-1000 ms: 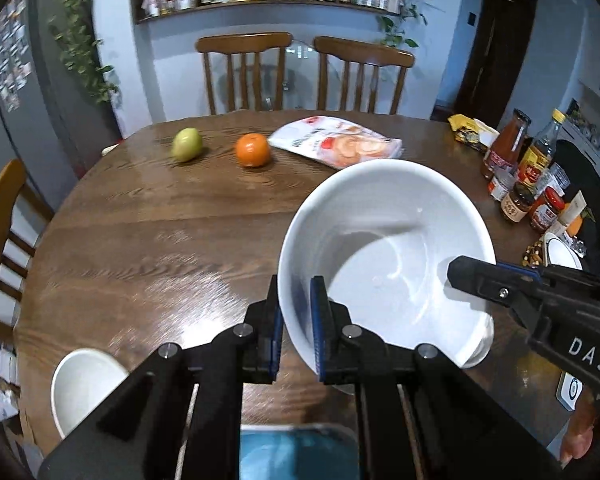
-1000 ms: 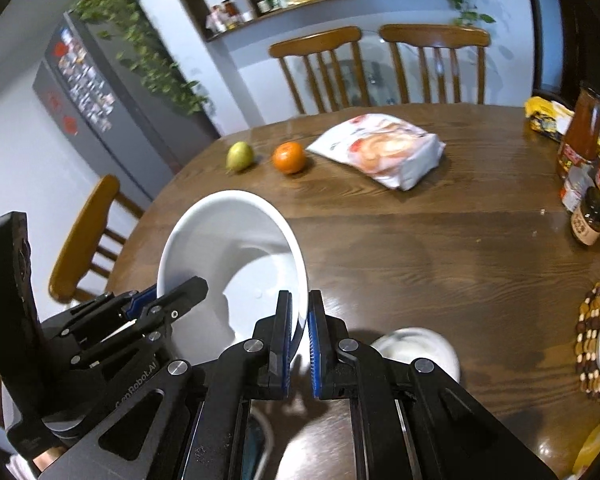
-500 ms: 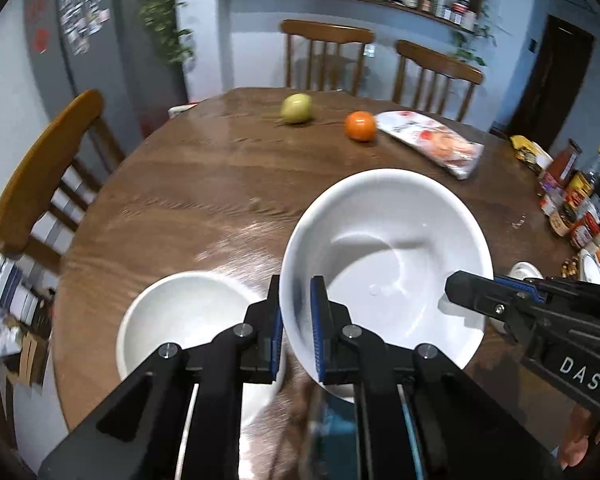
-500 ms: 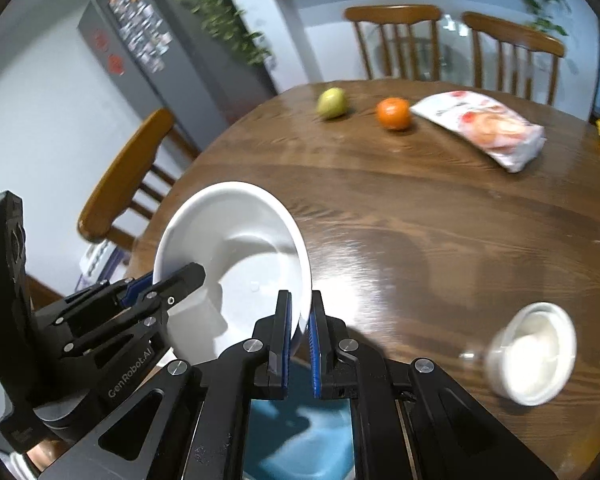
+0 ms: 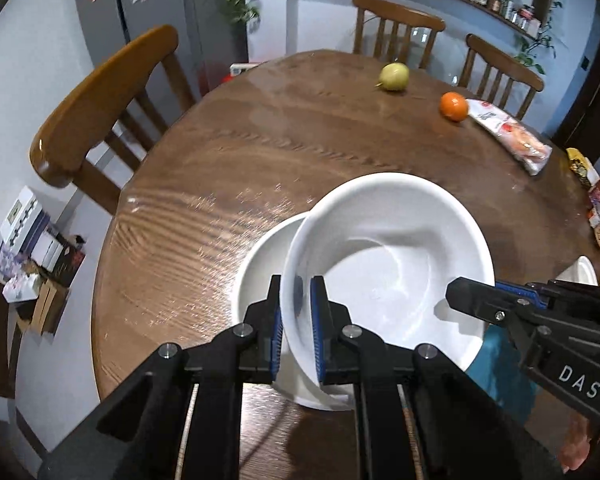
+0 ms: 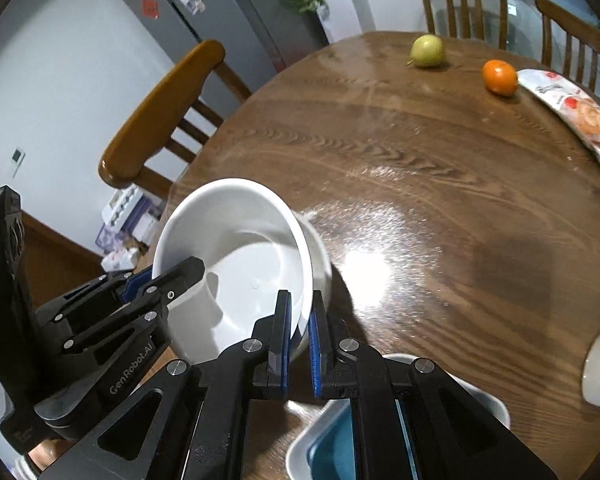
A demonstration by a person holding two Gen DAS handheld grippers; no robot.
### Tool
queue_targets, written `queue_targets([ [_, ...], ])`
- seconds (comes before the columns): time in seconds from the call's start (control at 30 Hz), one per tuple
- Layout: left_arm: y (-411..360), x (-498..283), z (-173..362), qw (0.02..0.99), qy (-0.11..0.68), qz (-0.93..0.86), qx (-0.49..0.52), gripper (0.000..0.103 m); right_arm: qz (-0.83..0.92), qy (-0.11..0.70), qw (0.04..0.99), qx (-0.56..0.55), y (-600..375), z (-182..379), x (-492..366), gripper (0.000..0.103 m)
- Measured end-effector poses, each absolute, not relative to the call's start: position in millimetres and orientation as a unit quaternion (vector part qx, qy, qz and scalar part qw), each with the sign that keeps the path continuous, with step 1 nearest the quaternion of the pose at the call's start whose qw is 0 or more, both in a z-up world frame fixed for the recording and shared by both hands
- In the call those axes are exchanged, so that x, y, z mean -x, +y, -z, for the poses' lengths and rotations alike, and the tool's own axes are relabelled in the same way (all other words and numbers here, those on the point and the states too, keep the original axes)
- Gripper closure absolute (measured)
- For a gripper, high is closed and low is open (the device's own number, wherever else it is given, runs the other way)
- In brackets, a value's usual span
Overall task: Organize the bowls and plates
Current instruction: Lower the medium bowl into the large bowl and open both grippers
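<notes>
Big white bowl [image 5: 384,276] is hanging tilted over the near edge of the round wooden surface [image 5: 260,152], partly covering a second white bowl [image 5: 260,264] sitting under it. Both tongs are pinching its rim: the left tongs [image 5: 296,340] are clamping the near-left edge, the right tongs [image 6: 298,340] are squeezing the opposite side. A grey tray with a blue inside [image 6: 324,440] is sitting at the near edge. Farther back, a snack bag [image 6: 572,112], a pear [image 6: 426,51] and an orange [image 6: 499,77] are lying in a row.
</notes>
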State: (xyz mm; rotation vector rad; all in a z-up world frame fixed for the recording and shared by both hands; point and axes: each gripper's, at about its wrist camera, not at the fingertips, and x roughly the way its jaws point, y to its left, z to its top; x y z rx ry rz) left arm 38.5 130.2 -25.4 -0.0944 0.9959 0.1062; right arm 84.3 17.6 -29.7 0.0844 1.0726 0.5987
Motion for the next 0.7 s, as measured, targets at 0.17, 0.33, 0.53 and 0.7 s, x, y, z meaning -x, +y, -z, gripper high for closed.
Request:
queue_targets([
  [0.17,141.5,-43.7,40.8,0.865,0.497,-0.057,0.042,0.093,-0.277,0.520,0.807,-0.027,34.4,43.7,-88.3,0.094],
  [0.33,145.8,-44.0,48.7,0.859,0.507,-0.055,0.040,0.093,-0.270,0.533,0.802,-0.012,43.3,53.8,-88.2,0.093],
  [0.53,143.9,-45.6,52.0,0.857,0.511,-0.053,0.035,0.090,-0.254,0.532,0.808,0.017,46.9,57.4,-85.8,0.093],
  [0.7,142.7,-46.3,51.3,0.857,0.512,-0.048,0.038,0.077,-0.249,0.524,0.814,0.032,47.9,55.5,-84.6,0.092],
])
